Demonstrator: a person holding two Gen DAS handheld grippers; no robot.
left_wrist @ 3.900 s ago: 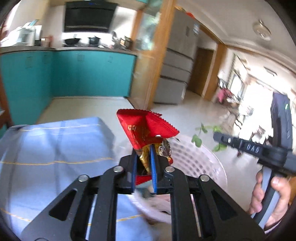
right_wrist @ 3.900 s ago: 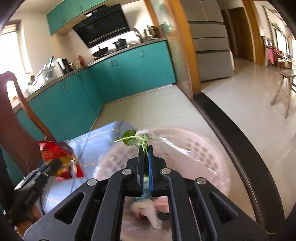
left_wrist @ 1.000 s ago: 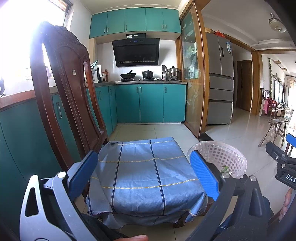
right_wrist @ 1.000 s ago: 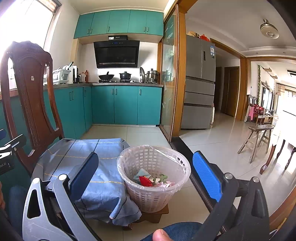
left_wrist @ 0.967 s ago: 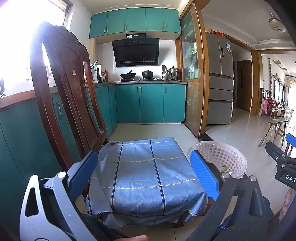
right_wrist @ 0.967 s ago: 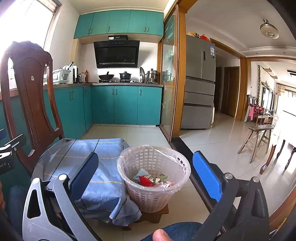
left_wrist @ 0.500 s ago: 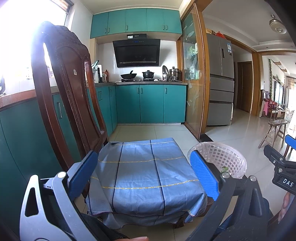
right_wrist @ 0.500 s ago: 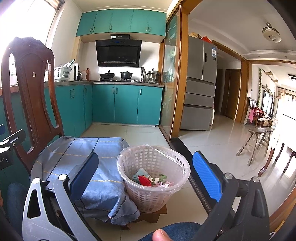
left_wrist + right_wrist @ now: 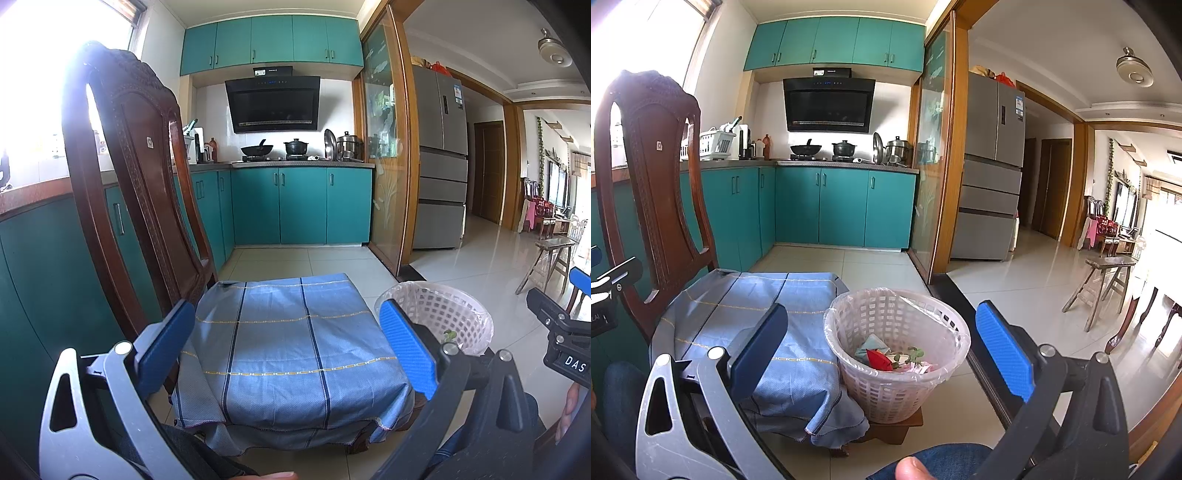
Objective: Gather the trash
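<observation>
In one basket (image 9: 846,325), one red wrapper (image 9: 878,359)

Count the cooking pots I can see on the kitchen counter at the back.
3, though one may be hidden. A black wok sits leftmost on the stove, a black lidded pot is beside it, and a steel pot stands farther right by a propped lid.

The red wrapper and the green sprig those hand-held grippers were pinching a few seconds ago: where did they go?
Both were let go into the white basket: the red wrapper and green sprig lie inside. The left hand-held gripper and right hand-held gripper opened and pulled back. The blue cloth stayed put.
</observation>
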